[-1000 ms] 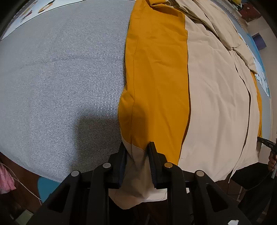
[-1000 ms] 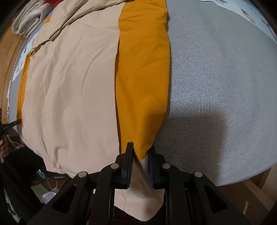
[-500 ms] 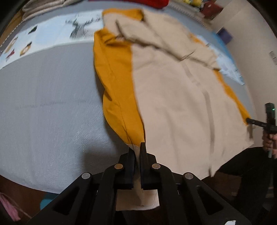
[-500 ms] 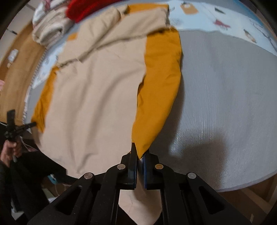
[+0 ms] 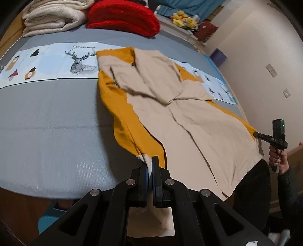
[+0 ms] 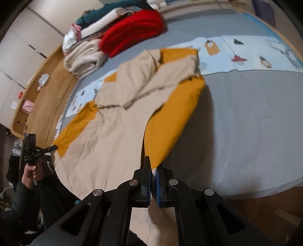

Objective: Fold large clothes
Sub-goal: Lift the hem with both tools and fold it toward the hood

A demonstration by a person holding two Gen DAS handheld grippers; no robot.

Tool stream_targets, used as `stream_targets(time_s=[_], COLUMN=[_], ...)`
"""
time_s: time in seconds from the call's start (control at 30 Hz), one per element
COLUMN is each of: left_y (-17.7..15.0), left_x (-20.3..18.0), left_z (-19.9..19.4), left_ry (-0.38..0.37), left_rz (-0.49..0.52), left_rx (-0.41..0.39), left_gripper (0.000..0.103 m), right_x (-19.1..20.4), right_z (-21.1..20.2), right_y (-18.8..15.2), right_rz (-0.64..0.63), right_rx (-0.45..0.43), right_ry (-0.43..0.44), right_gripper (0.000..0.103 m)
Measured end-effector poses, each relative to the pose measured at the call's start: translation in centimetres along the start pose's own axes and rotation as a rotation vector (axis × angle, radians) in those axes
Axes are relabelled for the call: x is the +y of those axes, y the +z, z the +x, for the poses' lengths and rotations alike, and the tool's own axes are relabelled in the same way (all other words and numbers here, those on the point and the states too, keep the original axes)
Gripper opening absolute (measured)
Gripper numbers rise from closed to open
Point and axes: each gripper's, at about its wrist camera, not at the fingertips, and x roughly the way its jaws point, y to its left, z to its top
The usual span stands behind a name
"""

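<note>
Left wrist view: my left gripper [image 5: 151,166] has its fingers [image 5: 143,177] pressed together on the near hem corner of the large beige coat with mustard-yellow lining [image 5: 189,121]. A little flap of beige cloth hangs below the fingers, toward me. From the pinch the coat runs away across the grey bed [image 5: 47,123], its yellow strip on the left, the beige panel on the right, and its sleeves folded across the chest at the far end. The far collar end lies over the pale blue printed band with a deer head [image 5: 56,58]. At the right edge my right gripper [image 5: 255,134] touches the other hem corner, held in my right hand [image 5: 278,157]; from here I cannot tell how its fingers stand. Beyond the coat, at the head of the bed, sit a folded cream blanket [image 5: 51,17] and a red knitted pile [image 5: 123,17].

Right wrist view: the fingers [image 6: 145,181] of my right gripper [image 6: 153,168] are shut tight on the hem corner where the yellow strip ends, with beige cloth hanging under them. The coat spreads up and to the left from the pinch, yellow edge to the right against the grey bed [image 6: 255,123]. At the left my left gripper [image 6: 54,148] meets the opposite corner, gripped by my left hand [image 6: 34,172]. Red pile [image 6: 132,28] and cream blanket [image 6: 83,58] lie past the collar.
</note>
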Motion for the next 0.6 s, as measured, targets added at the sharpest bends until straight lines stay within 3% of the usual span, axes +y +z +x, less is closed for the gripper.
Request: stream_targets(time_s=[0.23,0.37,0.47,0.6], left_y=[-3.2,-3.8,-2.9,-0.1], left_x=[-2.1,-1.7,-0.3,2.4], left_z=[-4.7,-5.5,-3.9,-0.5], left_ry=[-0.077,-0.116,-0.116,-0.108], left_rz=[0.006,-0.022,-0.059,-0.147], left_rx=[0.0,-0.008,-0.008,-0.016], left_gripper=[0.001,0.001,0.002,0.001], right_x=[0.8,-0.2,-1.6,-3.6], right_z=[-7.4,-10.4,-10.4,-7.2], right_y=[-5.3,-7.7,-7.4,-3.4], right_rz=[-0.001,0.047,0.085,0.132], right_rx=[-0.109,-0.184,-0.207,-0.188], right_ry=[0.075,0.106,0.11,0.085], right_gripper=[0.004,0.004,0.004,0.004])
